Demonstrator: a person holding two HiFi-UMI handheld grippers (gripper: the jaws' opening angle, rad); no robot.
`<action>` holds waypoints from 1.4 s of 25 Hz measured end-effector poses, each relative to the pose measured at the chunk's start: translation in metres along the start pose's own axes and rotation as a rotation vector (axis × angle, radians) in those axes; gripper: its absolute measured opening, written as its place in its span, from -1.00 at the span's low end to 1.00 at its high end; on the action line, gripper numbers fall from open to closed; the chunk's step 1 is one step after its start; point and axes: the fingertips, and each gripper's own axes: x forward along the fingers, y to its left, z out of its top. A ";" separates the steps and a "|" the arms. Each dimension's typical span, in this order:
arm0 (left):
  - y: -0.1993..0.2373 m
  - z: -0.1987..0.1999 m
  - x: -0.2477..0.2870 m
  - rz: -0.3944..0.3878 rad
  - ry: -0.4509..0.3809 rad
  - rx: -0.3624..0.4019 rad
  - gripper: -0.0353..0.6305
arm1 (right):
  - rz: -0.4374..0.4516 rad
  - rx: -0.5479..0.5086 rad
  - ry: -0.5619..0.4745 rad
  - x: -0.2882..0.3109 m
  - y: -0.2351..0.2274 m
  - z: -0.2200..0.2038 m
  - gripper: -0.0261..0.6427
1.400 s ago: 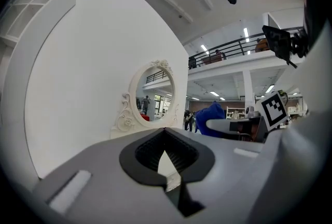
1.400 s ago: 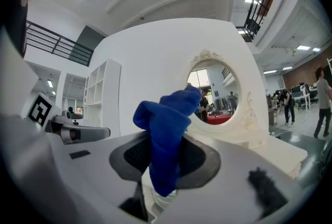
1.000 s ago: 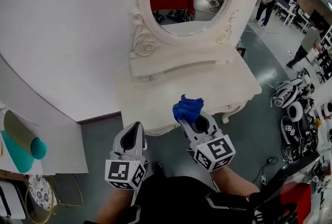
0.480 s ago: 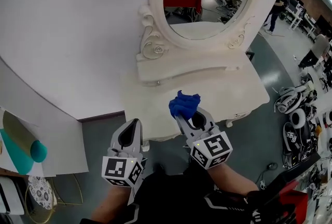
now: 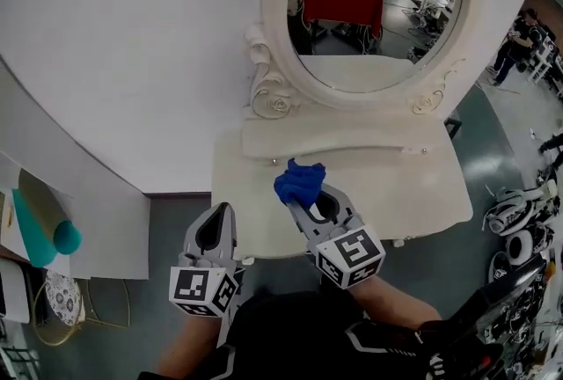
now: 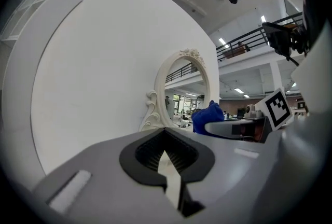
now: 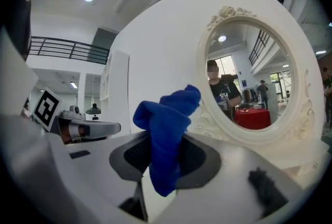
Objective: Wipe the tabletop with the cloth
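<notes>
Two grippers hover at the front of a white dressing table (image 5: pixel 405 193), only one of them loaded. The right gripper (image 5: pixel 306 200) is clenched on a blue cloth (image 5: pixel 299 180), which bunches up out of the jaws in a crumpled wad and hangs a short way down between the dark pads. Seen from the head view, the cloth sits over the left half of the tabletop, between the front edge and the low raised ledge (image 5: pixel 343 139) along the back edge. Whether it touches the surface cannot be told.

The left gripper (image 5: pixel 223 211) is at the tabletop's front left corner, its jaws drawn together with nothing between them; only a thin zigzag slit of light shows between the pads in the left gripper view (image 6: pixel 166 140). That view also catches the cloth (image 6: pixel 207 116) off to its right.

An oval mirror (image 5: pixel 378 9) in a carved white frame stands at the back edge of the table, against a white wall (image 5: pixel 132 44). In the right gripper view, the cloth (image 7: pixel 166 124) rises in front of the mirror (image 7: pixel 249 88), which reflects a person in a dark shirt (image 7: pixel 223 91) and a red-draped table (image 7: pixel 254 116).
</notes>
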 end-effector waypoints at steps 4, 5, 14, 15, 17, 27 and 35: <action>-0.007 0.004 0.020 0.075 -0.009 -0.014 -0.87 | 0.077 -0.005 -0.006 0.008 -0.023 0.009 -0.56; -0.009 0.005 0.024 0.088 -0.009 -0.011 -0.87 | 0.091 -0.006 -0.009 0.009 -0.028 0.011 -0.56; -0.012 -0.005 0.042 0.261 0.010 -0.028 -0.87 | 0.266 -0.046 0.000 0.020 -0.048 0.012 -0.56; -0.011 -0.006 0.043 0.272 0.014 -0.030 -0.87 | 0.280 -0.049 0.009 0.022 -0.048 0.009 -0.56; -0.005 -0.008 0.046 0.283 0.026 -0.038 -0.87 | 0.297 -0.045 0.028 0.030 -0.047 0.003 -0.56; 0.064 -0.041 0.063 0.244 0.089 -0.064 -0.87 | 0.277 -0.056 0.142 0.120 -0.015 -0.062 -0.56; 0.120 -0.094 0.063 0.248 0.184 -0.102 -0.87 | 0.290 -0.037 0.292 0.190 0.022 -0.135 -0.56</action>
